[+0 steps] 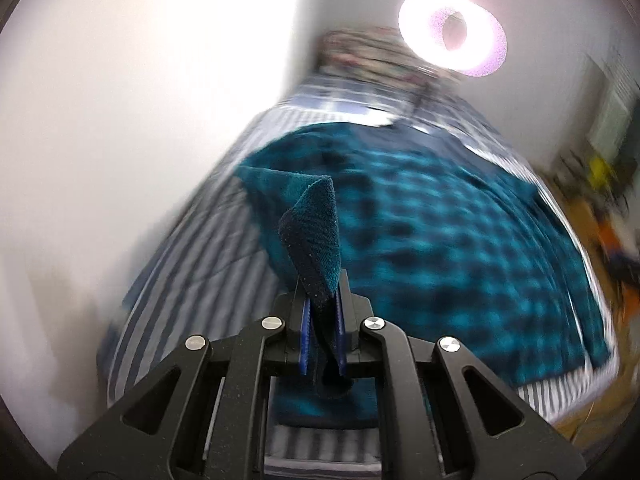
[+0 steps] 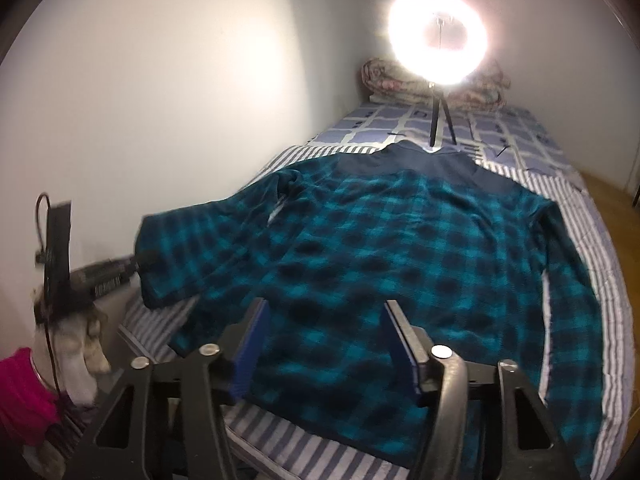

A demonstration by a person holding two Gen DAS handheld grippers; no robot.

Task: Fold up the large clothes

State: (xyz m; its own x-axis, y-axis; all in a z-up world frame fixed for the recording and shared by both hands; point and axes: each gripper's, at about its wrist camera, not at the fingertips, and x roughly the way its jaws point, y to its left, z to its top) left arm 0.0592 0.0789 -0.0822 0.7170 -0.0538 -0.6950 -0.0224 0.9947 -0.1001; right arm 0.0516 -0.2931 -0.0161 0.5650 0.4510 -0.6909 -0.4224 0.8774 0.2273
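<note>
A teal and dark blue checked fleece shirt (image 2: 380,248) lies spread on a striped bed (image 2: 592,240), its collar toward the far end. My left gripper (image 1: 323,300) is shut on the shirt's left sleeve cuff (image 1: 314,236), which sticks up between its blue pads. In the right wrist view that sleeve (image 2: 188,240) is lifted at the bed's left edge, with the left gripper (image 2: 140,262) dark and blurred at its end. My right gripper (image 2: 324,320) is open and empty, hovering over the shirt's bottom hem.
A lit ring light (image 2: 438,36) on a small tripod stands on the bed beyond the collar. A rolled quilt (image 2: 404,80) lies at the far end. A white wall (image 2: 180,80) runs along the left. A pink cloth (image 2: 22,396) and clutter sit at lower left. Wooden floor (image 2: 612,196) is on the right.
</note>
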